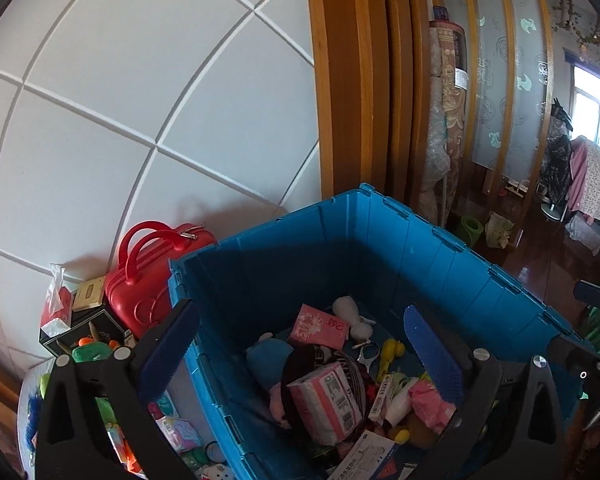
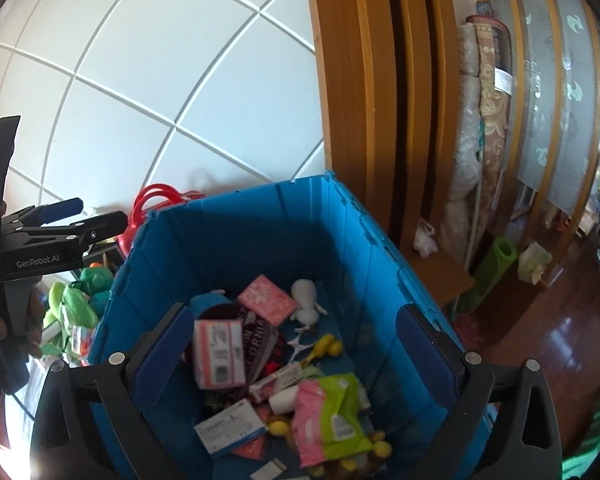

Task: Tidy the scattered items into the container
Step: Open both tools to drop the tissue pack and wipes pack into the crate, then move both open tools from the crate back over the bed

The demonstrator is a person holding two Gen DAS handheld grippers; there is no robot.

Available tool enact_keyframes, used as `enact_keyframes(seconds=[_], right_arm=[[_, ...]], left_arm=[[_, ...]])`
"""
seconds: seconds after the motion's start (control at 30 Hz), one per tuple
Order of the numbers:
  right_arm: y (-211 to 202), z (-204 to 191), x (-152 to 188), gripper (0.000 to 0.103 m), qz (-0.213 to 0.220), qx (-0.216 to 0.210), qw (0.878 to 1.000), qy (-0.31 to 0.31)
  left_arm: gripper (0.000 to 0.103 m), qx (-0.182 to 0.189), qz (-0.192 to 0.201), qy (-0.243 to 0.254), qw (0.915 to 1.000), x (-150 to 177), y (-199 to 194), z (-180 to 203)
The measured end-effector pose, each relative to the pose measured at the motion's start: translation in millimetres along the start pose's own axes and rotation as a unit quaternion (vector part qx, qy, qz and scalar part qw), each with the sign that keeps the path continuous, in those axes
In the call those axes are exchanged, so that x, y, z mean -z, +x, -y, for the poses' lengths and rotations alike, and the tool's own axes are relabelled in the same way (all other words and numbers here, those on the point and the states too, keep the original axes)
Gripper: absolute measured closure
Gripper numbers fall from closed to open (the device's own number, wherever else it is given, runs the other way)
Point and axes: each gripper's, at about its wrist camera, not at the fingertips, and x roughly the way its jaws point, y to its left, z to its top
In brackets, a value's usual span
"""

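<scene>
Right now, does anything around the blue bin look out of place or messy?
Yes. Beside the blue bin, on its left, loose items still lie outside it: green plush toys and small packets in a heap near the red case. Inside, everything lies jumbled, nothing visibly spilled or broken.
</scene>
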Motion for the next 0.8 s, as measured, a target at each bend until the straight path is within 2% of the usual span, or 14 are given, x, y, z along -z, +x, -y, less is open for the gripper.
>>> enact_keyframes(seconds=[0.17,0.37,0.47,0.8], right_arm=[[1.4,-29.8,0.5,0.000,-0.006,-0.010,1.000,-0.011],[-5.8,-89.2,6.6,0.000,-0.026,-0.042,0.999,-0.022],[-12.2,-121.0,12.6,0.000,-0.029,-0.054,0.998,-0.035],[-30.0,-209.8,48.3,0.000,-0.063,-0.081,0.993,-0.064]], left_arm=[[0.000,-0.027,0.005,-0.020,0.9994,18.0,-24.4,-33.1],[0.000,-0.063,0.008,-0.047,0.9968,45.3,-64.6,-77.5],[0.000,-0.098,0.000,-0.051,0.9939,61.6,-86.0,-98.3],[0.000,-0.158,-0.023,-0.078,0.9841,128.6,-153.1,-160.8]])
